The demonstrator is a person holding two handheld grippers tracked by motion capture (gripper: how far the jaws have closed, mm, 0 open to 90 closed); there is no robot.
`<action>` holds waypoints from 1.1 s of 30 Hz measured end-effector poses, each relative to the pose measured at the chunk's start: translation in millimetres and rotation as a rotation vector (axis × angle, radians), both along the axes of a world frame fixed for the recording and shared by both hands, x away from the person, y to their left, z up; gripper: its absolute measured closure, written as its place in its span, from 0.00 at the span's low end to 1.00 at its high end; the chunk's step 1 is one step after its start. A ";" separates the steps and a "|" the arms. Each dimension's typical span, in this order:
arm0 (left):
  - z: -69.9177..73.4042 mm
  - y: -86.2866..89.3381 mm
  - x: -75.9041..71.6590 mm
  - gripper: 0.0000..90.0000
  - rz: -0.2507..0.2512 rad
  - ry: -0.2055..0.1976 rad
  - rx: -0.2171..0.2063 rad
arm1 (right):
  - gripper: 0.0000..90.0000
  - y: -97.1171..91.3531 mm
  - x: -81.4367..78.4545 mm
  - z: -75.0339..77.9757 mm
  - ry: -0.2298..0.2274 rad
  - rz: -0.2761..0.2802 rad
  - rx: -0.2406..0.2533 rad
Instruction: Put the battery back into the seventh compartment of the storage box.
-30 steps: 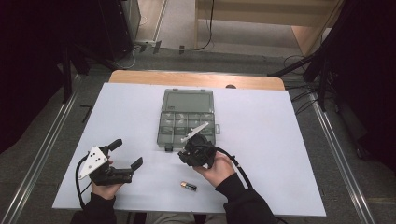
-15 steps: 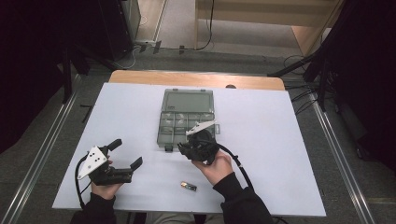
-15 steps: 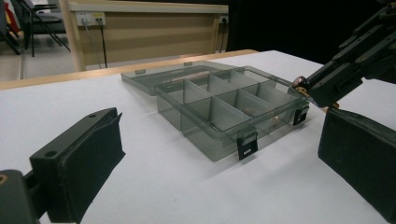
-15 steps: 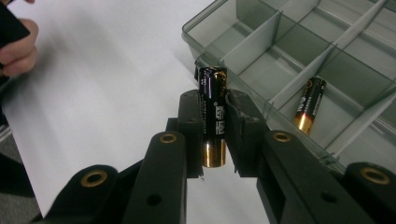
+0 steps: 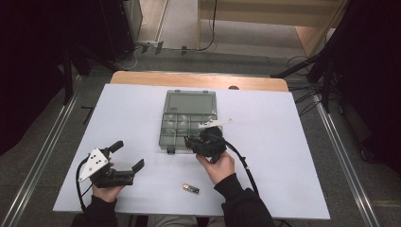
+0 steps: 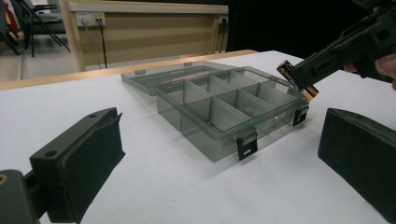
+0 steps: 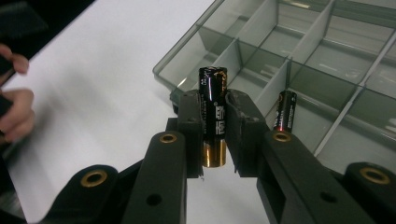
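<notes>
A clear grey compartment box (image 5: 168, 137) lies open in the middle of the white table, its lid flat behind it. My right gripper (image 5: 191, 140) hovers at the box's near front edge, shut on a black and gold battery (image 7: 212, 116) held upright between its pads. In the left gripper view that right gripper (image 6: 303, 77) tilts down over the box's (image 6: 210, 140) front corner with the battery (image 6: 311, 92). A second battery (image 7: 285, 116) lies inside a front compartment of the box (image 7: 187, 56). My left gripper (image 5: 126, 155) rests open at the front left, nothing between its jaws.
A third battery (image 5: 190, 188) lies loose on the table (image 5: 283, 165) near the front edge, just in front of the right hand. Wide bare table surface lies left and right of the box. Cables trail from both grippers.
The right gripper with its battery has edged a little forward toward the box's front edge. The left gripper has stayed put.
</notes>
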State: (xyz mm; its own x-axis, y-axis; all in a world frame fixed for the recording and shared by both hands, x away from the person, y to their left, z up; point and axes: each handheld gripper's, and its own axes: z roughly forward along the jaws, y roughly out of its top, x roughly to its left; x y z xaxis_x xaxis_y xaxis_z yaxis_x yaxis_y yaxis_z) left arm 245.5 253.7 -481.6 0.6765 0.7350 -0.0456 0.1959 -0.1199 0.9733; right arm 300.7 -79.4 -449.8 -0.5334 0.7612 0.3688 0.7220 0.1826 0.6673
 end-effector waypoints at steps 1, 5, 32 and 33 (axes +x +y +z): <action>0.0 -0.1 0.0 0.00 0.000 0.000 0.000 | 0.87 -1.5 1.1 -0.7 0.007 -0.009 0.016; 0.0 -0.1 0.0 0.00 0.000 0.000 0.000 | 0.87 -7.2 4.2 -3.9 0.035 -0.060 0.051; -0.1 -0.5 0.0 0.00 -0.001 0.002 0.003 | 0.50 -31.2 25.6 -18.9 0.134 -0.215 0.134; -0.1 -0.5 0.0 0.00 -0.001 0.002 0.003 | 0.46 -31.7 25.1 -17.9 0.125 -0.209 0.138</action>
State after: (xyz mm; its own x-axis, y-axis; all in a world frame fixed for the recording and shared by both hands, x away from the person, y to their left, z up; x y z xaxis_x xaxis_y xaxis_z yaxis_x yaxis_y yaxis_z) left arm 245.5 253.2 -481.7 0.6773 0.7344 -0.0445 0.1974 -0.1230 0.9726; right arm 325.8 -111.0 -467.7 -0.3140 0.7880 0.5296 0.8125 -0.0656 0.5793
